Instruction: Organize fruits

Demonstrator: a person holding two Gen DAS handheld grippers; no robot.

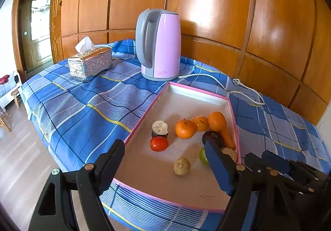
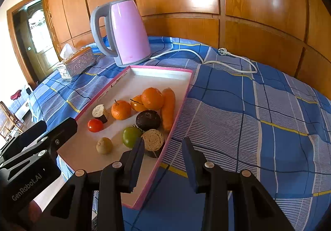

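Note:
A pink-rimmed white tray (image 1: 144, 105) (image 2: 157, 68) lies on the blue plaid cloth. In it are three oranges (image 1: 185, 128) (image 2: 152, 98), a carrot (image 2: 168, 107), a red tomato (image 1: 158, 143) (image 2: 95, 125), a green fruit (image 2: 130, 136), a small tan fruit (image 1: 181, 166) (image 2: 104, 145), a dark round fruit (image 2: 148, 119) and two cut dark pieces (image 1: 159, 128) (image 2: 153, 143). My left gripper (image 1: 165, 160) is open over the tray's near end. My right gripper (image 2: 163, 156) is open and empty, straddling the tray's right rim.
A pink electric kettle (image 1: 158, 45) (image 2: 122, 32) stands behind the tray, its white cord and plug (image 2: 223, 51) trailing right. A silver tissue box (image 1: 90, 63) (image 2: 77, 62) sits at the left. Wooden panelling backs the table. The table edge drops to the floor at the left.

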